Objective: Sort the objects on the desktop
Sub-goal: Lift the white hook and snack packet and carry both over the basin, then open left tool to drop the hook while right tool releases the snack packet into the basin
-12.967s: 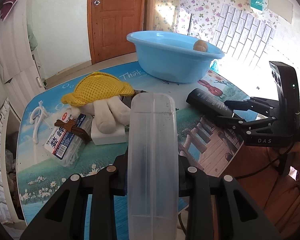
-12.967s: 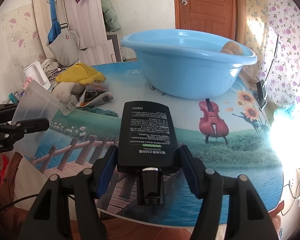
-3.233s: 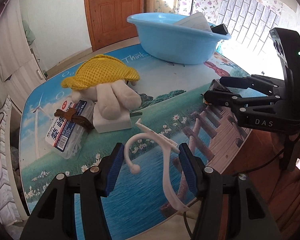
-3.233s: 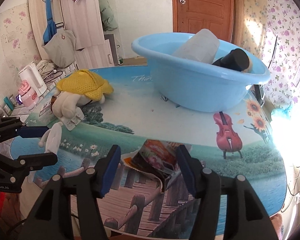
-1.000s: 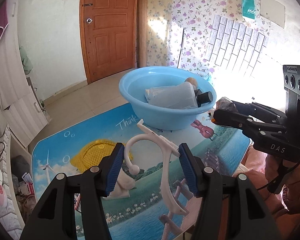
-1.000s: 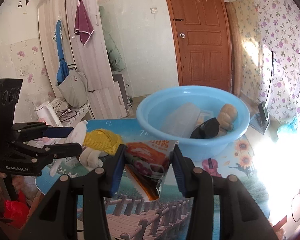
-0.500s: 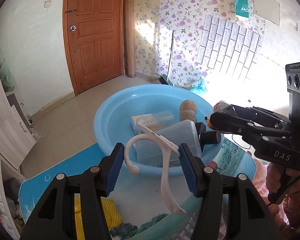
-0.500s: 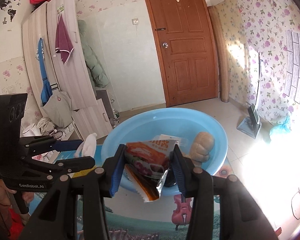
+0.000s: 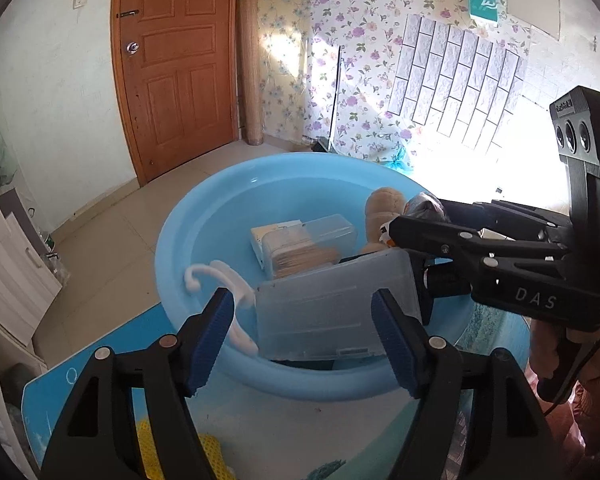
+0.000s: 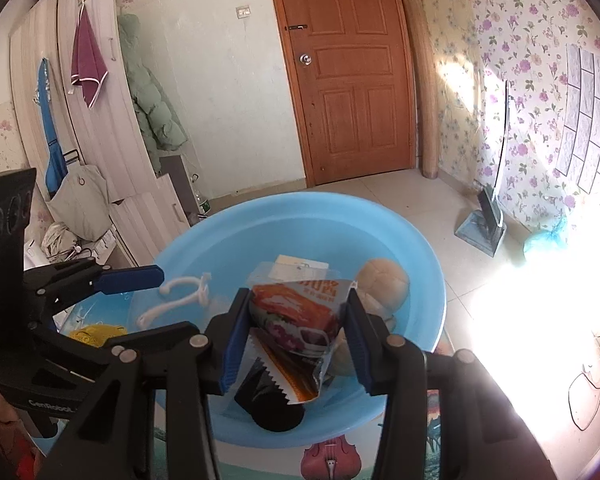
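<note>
Left gripper [image 9: 304, 328] hangs wide apart, white hook [image 9: 224, 280] lying at the basin's [image 9: 204, 208] nine o'clock; right gripper [image 10: 296, 336] clamps the snack packet [image 10: 300, 320] above, ready to drop.

The black bottle [image 10: 274, 410] lies mostly hidden under the snack packet [image 10: 300, 328]; its label cannot be read.

Wooden door [image 9: 176, 68]; floral wallpaper [image 9: 340, 40]; tiled floor [image 10: 432, 208]
</note>
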`<state>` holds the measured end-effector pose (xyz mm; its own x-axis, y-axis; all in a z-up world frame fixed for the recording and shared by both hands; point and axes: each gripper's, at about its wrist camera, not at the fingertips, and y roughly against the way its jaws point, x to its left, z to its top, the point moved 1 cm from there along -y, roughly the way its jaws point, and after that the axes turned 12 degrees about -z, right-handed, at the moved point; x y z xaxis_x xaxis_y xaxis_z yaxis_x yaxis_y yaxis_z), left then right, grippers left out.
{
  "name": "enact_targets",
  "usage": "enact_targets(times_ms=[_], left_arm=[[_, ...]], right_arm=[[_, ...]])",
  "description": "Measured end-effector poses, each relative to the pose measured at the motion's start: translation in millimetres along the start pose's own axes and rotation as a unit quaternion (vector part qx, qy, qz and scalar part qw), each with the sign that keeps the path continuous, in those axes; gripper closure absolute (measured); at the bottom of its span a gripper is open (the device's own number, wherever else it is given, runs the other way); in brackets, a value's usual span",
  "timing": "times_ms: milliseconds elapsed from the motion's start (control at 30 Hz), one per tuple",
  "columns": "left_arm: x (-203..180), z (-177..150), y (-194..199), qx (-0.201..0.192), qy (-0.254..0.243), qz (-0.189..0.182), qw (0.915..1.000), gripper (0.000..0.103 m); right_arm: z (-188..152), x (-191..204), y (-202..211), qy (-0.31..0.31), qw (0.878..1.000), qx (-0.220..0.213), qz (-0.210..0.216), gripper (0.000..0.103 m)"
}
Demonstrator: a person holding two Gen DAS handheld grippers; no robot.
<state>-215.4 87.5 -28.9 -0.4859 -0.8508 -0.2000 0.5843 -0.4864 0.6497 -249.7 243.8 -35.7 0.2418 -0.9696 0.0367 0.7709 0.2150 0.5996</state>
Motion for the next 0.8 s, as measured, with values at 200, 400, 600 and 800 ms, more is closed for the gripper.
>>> enact_targets(times_ms=[200, 400, 600, 800], left_arm=[[0, -27, 25, -0.006, 0.004, 0.006, 1.0000, 0.023], [3, -51, 46, -0.004, 0.020, 0.007, 0.9998, 0.017], [-5, -71, 60, -0.001, 0.020, 0.011, 0.9997, 0.011], [-8, -86, 71, 0.004, 0.022, 0.017, 0.9996, 0.006]], right_arm=[[-4, 2, -1, -0.017, 1.000, 0.002, -0.015, 0.054], [-8, 1, 2, -0.035, 0.998, 0.017, -0.050, 0.051], [-18, 4, 12, -0.021, 0.998, 0.042, -0.043, 0.050], [-28, 23, 31, 0.006, 0.999, 0.038, -0.036, 0.050]])
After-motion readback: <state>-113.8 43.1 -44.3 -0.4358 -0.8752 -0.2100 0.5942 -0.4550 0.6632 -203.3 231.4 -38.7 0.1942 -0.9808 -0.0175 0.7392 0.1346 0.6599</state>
